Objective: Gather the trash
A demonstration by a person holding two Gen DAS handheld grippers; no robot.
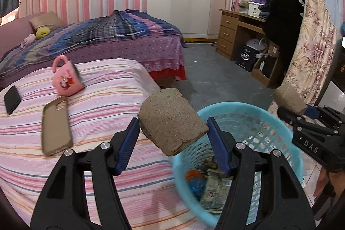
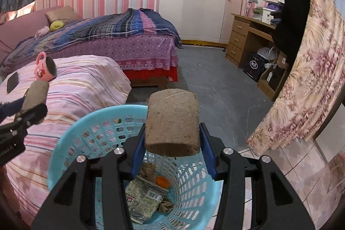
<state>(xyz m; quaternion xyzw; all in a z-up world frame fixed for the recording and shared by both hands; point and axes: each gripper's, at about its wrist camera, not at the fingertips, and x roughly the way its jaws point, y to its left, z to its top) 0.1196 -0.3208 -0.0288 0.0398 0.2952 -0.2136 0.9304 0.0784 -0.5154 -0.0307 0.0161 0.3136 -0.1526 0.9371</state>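
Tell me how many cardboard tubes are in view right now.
2. One cardboard tube is clamped in the left tongs beside the blue basket; the other tube is in the right tongs, over it.
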